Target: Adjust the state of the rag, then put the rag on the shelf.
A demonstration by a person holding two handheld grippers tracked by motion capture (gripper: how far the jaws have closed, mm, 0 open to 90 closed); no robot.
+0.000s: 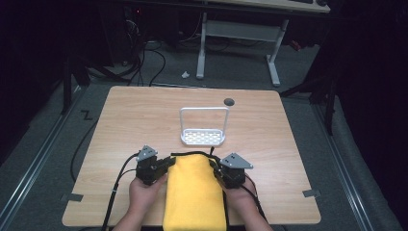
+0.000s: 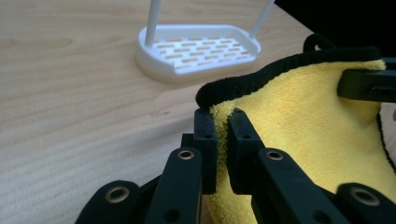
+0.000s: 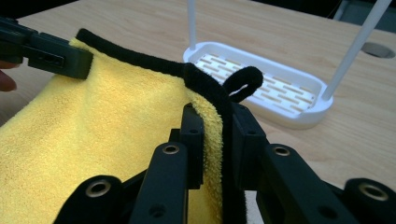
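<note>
1. A yellow towel (image 1: pixel 194 192) edged in black lies at the near side of the wooden table (image 1: pixel 130 120); its near end hangs over the table's front edge; its far edge is lifted between the two grippers.
2. The left gripper (image 2: pixel 222 122) is clamped on the towel's far left corner; in its own view the yellow cloth is pinched between the two black jaws, just under the black edging.
3. The right gripper (image 3: pixel 215 116) is clamped on the far right corner; the black edging runs down between its jaws, and a small black hanging loop (image 3: pixel 243 81) sticks out just beyond them.
4. A white slotted tray with a tall hoop handle (image 1: pixel 203 136) stands just beyond the towel, near mid-table, apart from the cloth.
5. No writing, brand or label can be read on the towel, tray or grippers.
</note>
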